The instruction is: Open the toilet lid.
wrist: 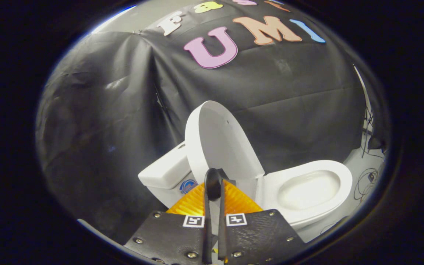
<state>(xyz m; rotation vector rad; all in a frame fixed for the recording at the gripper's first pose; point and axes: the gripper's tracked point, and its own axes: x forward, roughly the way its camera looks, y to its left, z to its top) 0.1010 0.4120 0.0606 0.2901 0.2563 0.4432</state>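
The black cloth wall [300, 95] hangs behind everything. In front of it stands the white toilet [307, 191], with its bowl and seat ring uncovered and facing up. Its tank [164, 173] sits at the back, and the toilet lid [219, 143] stands raised, tilted back toward the tank. The lid's lower part lies just beyond the claw [214, 184]. The claw's two fingers are pressed nearly together, with a thin slit left between them, and I cannot tell whether they pinch the lid's edge or merely rest before it.

The opening looks all but done. What seems left is to let the lid settle against the tank and draw the claw clear without dragging it forward again.

Loose cables [366, 180] lie on the floor beyond the bowl, well apart from the lid. Nothing visible blocks its path.
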